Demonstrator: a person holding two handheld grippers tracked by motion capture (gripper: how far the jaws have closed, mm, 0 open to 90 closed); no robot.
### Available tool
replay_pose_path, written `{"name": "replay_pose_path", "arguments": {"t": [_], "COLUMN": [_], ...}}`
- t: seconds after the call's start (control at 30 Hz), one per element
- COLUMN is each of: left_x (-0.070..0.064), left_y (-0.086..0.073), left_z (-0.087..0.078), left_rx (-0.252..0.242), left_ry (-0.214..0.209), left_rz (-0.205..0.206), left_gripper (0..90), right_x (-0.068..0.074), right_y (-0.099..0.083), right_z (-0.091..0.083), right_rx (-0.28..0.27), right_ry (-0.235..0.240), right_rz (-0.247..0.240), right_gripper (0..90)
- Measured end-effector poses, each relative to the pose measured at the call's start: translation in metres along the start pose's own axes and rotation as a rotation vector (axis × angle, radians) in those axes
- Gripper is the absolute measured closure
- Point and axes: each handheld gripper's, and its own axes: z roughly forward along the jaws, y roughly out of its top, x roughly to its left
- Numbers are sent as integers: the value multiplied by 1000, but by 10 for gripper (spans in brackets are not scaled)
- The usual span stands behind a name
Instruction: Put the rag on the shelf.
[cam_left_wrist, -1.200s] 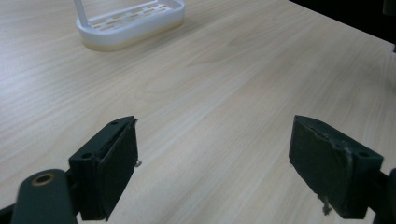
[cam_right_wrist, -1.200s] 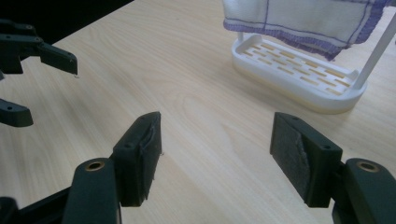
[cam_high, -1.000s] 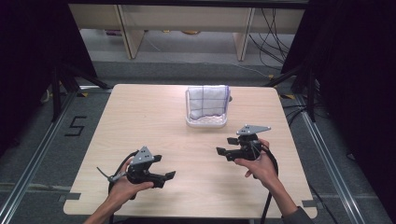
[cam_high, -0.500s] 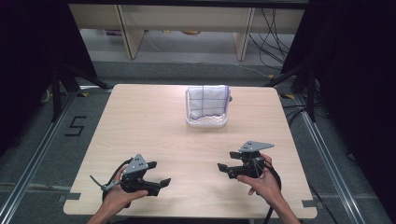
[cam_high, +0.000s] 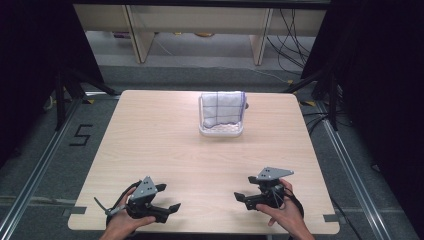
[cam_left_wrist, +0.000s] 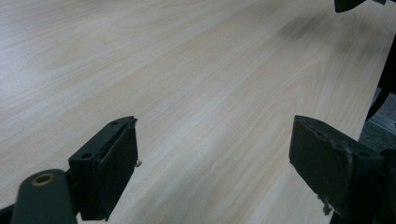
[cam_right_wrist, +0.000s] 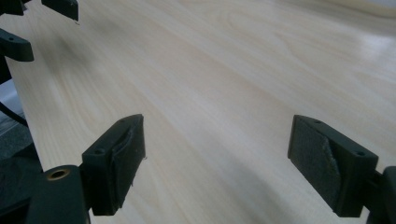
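1. Bench (cam_high: 165, 145): pale wood-grain top, bare across the middle and near side; nothing lying between the two tools and the basket.
2. Basket (cam_high: 221, 130): small, white, at the far middle of the bench, well apart from both tools; upright.
3. Cloth (cam_high: 222, 107): white with thin dark grid lines, folded, standing in the basket and rising above its rim.
4. Left tool (cam_high: 164, 198): near front edge, left side, held in the person's left hand (cam_high: 122, 225); grey three-cornered plate on top; jaws wide apart, holding nothing, pointing toward the bench's right.
5. Right tool (cam_high: 241, 195): near front edge, right side, held in the right hand (cam_high: 285, 215); grey plate on top; jaws wide apart, holding nothing, pointing toward the left tool.
6. Surroundings, high view: grey floor with a "5" mark (cam_high: 81, 135) at left, pale shelving units (cam_high: 195, 25) beyond the bench, loose cables (cam_high: 295, 30) at far right, black curtains at both sides.
7. Left gripper view: worn jaw pads (cam_left_wrist: 327, 163) with frayed edges, bare wood between them.
8. Right gripper view: torn pad (cam_right_wrist: 322, 161) on one jaw, bare wood between; the left tool's jaws (cam_right_wrist: 60, 7) at the upper left corner.
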Motion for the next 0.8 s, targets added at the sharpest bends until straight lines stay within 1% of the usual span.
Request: {"name": "replay_pose_path", "arguments": {"t": [0.03, 0.07, 0.1, 0.13, 0.17, 0.2, 0.23, 0.27, 0.3, 0.33, 0.37, 0.4, 0.43, 0.47, 0.53, 0.57, 0.6, 0.67, 0.7, 0.73, 0.77, 0.8], "left_x": [0, 0, 0, -1, -1, -1, -1, -2, -2, -2, -2, -3, -4, -4, -5, -5, -5, -4, -2, -3, -1, 0], "left_y": [-2, -4, -6, -7, -8, -9, -11, -11, -12, -12, -14, -14, -15, -16, -17, -17, -17, -16, -16, -16, -16, -16], "left_z": [0, 0, 0, 0, 0, -1, -1, -2, -2, -3, -4, -4, -3, -2, -1, -1, 0, 0, -2, -1, -1, -2], "left_rx": [-3, 3, 2, 5, 19, 34, 20, 33, 24, 34, 32, 42, 45, 42, 53, 52, 45, 49, 75, 54, 61, 65], "left_ry": [-8, -5, -7, -7, -2, 7, 2, 2, 4, 6, 10, 4, 4, 10, 7, 7, 6, 6, 17, 11, 9, 19], "left_rz": [3, 8, 5, -3, 8, 14, 20, 34, 30, 33, 37, 33, 35, 39, 41, 41, 40, 40, 68, 45, 43, 55], "left_gripper": [151, 151, 151, 151, 151, 151, 151, 151, 152, 152, 151, 151, 151, 151, 151, 151, 151, 152, 152, 152, 152, 152], "right_x": [1, 2, 3, 4, 5, 6, 10, 8, 9, 9, 10, 11, 12, 12, 14, 15, 15, 15, 15, 15, 14, 14], "right_y": [-2, -4, -6, -7, -9, -10, -12, -13, -15, -16, -18, -20, -21, -22, -24, -25, -25, -25, -25, -25, -25, -26], "right_z": [-1, -1, -1, -2, -2, -3, -4, -4, -5, -5, -5, -6, -7, -7, -7, -7, -7, -7, -7, -7, -7, -7], "right_rx": [17, 21, 31, 39, 33, 44, 61, 54, 59, 58, 65, 67, 78, 81, 89, 95, 90, 96, 96, 96, 96, 93], "right_ry": [-8, -16, -23, -22, -29, -21, -19, -23, -30, -28, -16, -30, -29, -31, -33, -34, -35, -37, -37, -38, -38, -40], "right_rz": [-1, -15, -33, -30, -37, -25, 11, -29, -26, -30, -29, -22, -28, -30, -40, -33, -41, -50, -50, -48, -51, -52], "right_gripper": [197, 197, 197, 196, 196, 195, 195, 195, 194, 193, 190, 189, 189, 188, 185, 184, 184, 182, 182, 182, 182, 181]}}
